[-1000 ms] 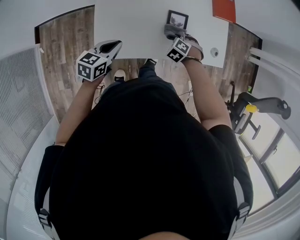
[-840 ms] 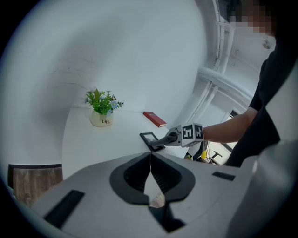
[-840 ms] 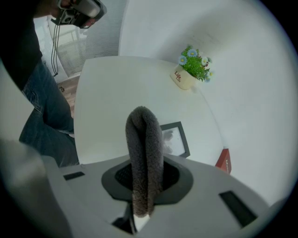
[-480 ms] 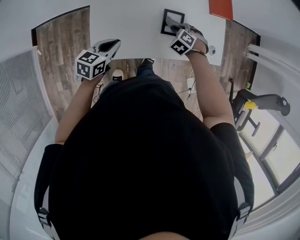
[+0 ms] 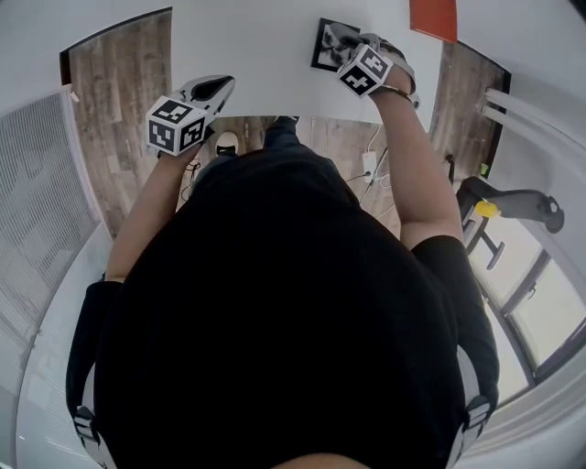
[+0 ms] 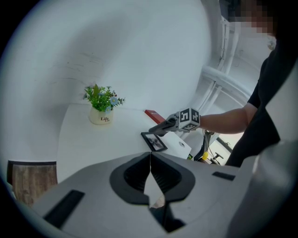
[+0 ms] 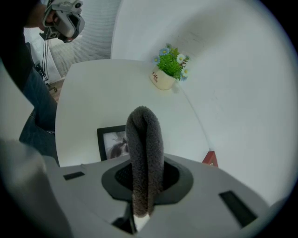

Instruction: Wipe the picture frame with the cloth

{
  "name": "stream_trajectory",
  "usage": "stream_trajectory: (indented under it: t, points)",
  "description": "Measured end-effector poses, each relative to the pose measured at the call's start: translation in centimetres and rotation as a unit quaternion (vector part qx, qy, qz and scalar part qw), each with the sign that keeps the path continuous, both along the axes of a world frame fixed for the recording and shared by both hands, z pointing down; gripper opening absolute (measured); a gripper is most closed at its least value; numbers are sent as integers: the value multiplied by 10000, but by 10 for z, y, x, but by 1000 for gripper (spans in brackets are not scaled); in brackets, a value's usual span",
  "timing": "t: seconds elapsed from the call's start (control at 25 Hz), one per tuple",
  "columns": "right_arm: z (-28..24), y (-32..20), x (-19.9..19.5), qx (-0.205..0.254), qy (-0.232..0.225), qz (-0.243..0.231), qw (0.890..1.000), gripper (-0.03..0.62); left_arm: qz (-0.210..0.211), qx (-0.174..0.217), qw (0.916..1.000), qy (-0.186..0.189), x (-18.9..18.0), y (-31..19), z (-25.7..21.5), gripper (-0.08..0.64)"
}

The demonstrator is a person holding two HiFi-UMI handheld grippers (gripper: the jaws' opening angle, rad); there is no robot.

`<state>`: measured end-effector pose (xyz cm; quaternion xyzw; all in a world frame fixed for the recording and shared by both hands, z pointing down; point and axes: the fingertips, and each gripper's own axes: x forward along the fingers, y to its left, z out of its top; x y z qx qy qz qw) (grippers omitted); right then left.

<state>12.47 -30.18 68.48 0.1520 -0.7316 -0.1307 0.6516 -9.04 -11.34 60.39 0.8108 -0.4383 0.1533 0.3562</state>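
A black picture frame [image 5: 327, 43] [image 7: 111, 142] [image 6: 154, 141] lies flat on the white table [image 5: 256, 46]. My right gripper [image 5: 352, 48] [image 7: 145, 173] is shut on a folded grey cloth [image 7: 145, 139], which sticks out past the jaws and hangs over the frame's right part. In the head view the cloth and gripper cover that side of the frame. My left gripper [image 5: 216, 89] [image 6: 150, 173] is shut with nothing in it. It hovers at the table's near edge, well left of the frame.
A small potted plant [image 6: 102, 105] [image 7: 167, 69] stands at the far side of the table. A red book [image 5: 434, 17] [image 7: 210, 159] lies to the right of the frame. On the wood floor to the right is a black machine with a yellow knob [image 5: 513, 201].
My right gripper has carried the cloth forward, from the frame's near edge to over the frame. The left gripper has stayed where it was.
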Motion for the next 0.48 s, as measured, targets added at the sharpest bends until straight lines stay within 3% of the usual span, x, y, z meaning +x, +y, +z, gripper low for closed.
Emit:
stream_trajectory:
  t: [0.48]
  points:
    - [5,-32,9,5,-17,-90,10000,44,-118,-94,9999,-73,12,-11,0,11]
